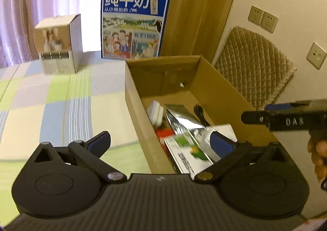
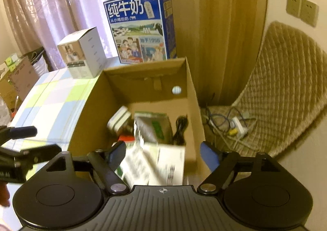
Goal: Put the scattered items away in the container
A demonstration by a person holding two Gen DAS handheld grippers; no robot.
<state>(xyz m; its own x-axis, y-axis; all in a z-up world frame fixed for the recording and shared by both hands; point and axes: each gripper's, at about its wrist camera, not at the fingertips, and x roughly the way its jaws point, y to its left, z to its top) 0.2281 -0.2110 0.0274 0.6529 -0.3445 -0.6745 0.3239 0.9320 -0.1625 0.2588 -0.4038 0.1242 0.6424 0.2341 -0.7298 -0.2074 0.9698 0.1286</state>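
Left gripper (image 1: pixel 161 141): fingers standing wide apart, gripping nothing, hovering over the near left wall of the cardboard box (image 1: pixel 139 96)
Right gripper (image 2: pixel 162 154): fingers spreading apart, nothing pressed between them
White printed packet (image 2: pixel 157 161): lying blurred at 6 o'clock inside the box, below the silver pouch (image 2: pixel 152 127)
Milk carton (image 2: pixel 141 27): standing at 12 o'clock behind the box

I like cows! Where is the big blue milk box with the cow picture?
In both wrist views, the tall blue milk carton box stands upright behind the open brown cardboard box, right of the small white cube box.
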